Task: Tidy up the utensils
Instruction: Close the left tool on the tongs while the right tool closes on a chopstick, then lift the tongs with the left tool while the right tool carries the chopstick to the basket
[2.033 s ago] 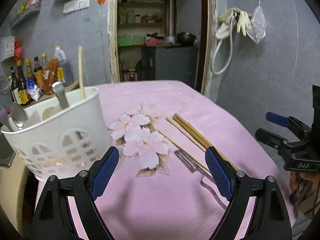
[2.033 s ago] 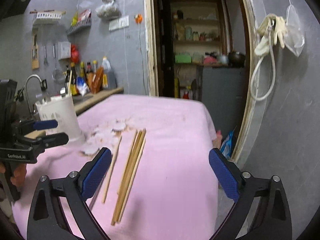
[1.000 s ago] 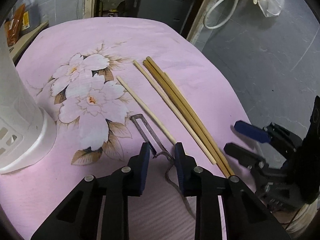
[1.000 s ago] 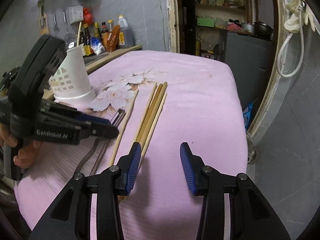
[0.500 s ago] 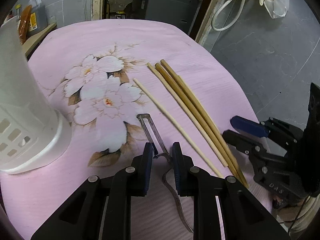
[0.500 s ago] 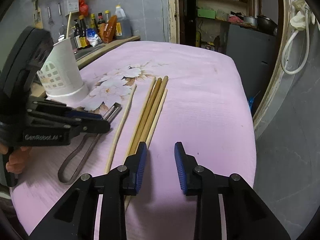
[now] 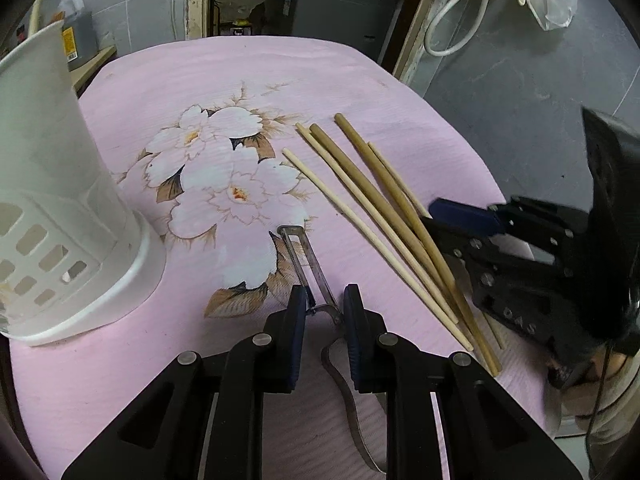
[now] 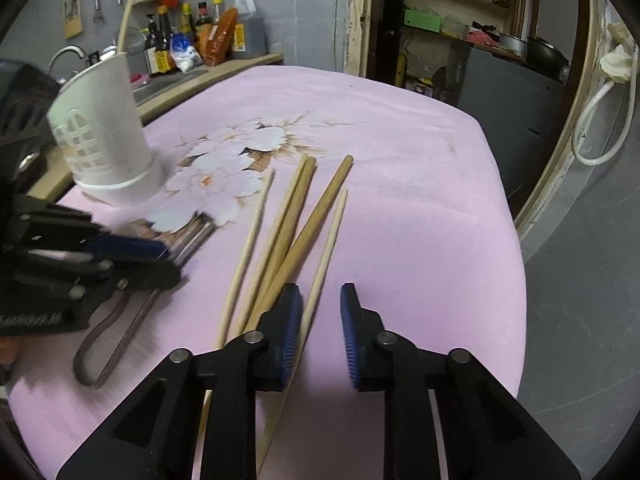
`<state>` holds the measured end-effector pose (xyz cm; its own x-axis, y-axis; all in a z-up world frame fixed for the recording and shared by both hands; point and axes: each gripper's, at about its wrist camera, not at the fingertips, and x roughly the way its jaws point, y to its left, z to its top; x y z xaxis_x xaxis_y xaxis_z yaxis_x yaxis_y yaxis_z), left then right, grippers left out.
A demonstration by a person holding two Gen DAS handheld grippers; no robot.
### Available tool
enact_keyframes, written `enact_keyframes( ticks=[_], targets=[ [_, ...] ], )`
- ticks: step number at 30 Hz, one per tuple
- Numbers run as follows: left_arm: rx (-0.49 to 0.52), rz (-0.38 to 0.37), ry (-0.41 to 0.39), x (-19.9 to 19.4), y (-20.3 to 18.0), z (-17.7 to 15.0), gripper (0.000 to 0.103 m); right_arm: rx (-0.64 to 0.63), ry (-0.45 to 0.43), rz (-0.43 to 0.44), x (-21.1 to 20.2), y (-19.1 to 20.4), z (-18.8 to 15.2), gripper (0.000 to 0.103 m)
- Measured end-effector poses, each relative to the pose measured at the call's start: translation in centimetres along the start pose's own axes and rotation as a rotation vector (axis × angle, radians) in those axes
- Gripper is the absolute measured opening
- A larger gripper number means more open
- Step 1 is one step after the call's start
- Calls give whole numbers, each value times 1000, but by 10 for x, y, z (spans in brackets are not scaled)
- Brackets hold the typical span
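Left gripper [image 7: 325,300]: black frame, blue pads, tilted down at the pink flowered tablecloth [image 7: 240,80]; its jaws stand narrowly apart on either side of the metal peeler [image 7: 306,264], at the neck where blade frame meets looped handle, and whether the pads press the metal cannot be told. Working from the left of the left wrist view: white plastic utensil holder [image 7: 60,208], upright on the cloth, perforated near its base, well apart from the peeler; printed white blossoms between holder and peeler; peeler lying flat, blade end pointing away, handle loop running back under the gripper; wooden chopsticks [image 7: 384,216], five lying loose in a fan just right of the peeler, their near ends bunched and crossing. Right gripper [image 8: 320,312]: same make, at the right edge of the cloth, jaws closing; the right wrist view shows one pale chopstick [image 8: 326,248] passing between the pads with a gap on each side, the darker sticks lying against the outer face of the left pad. A hand [image 7: 616,360] is partly visible behind this gripper's body. Background: bottles [image 8: 192,36] on a counter, a doorway with shelves, gloves and hose hung on the grey wall.
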<state>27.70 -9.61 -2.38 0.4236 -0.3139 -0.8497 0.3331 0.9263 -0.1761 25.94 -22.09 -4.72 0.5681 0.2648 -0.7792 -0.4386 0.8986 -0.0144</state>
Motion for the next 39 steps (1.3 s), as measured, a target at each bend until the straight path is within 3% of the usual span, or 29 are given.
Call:
enact_keyframes(
  ticks=[7, 10, 12, 21, 30, 35, 39],
  targets=[
    [7, 7, 38, 8, -5, 13, 17, -26, 49, 7, 8, 2, 9, 16],
    [39, 32, 45, 9, -9, 15, 17, -20, 44, -5, 7, -1, 8, 4],
    [49, 39, 40, 11, -10, 14, 17, 8, 41, 6, 3, -6, 6, 2],
    [109, 7, 47, 2, -5, 3, 17, -24, 41, -44, -24, -13, -19, 2],
    [170, 98, 116, 15, -22, 12, 19, -37, 84, -30, -15, -13, -14, 3],
    [154, 99, 82, 18, -20, 10, 16, -56, 120, -34, -11, -10, -10, 4],
    [137, 54, 28, 9, -19, -3, 15, -48, 106, -38, -15, -9, -11, 3]
  ],
)
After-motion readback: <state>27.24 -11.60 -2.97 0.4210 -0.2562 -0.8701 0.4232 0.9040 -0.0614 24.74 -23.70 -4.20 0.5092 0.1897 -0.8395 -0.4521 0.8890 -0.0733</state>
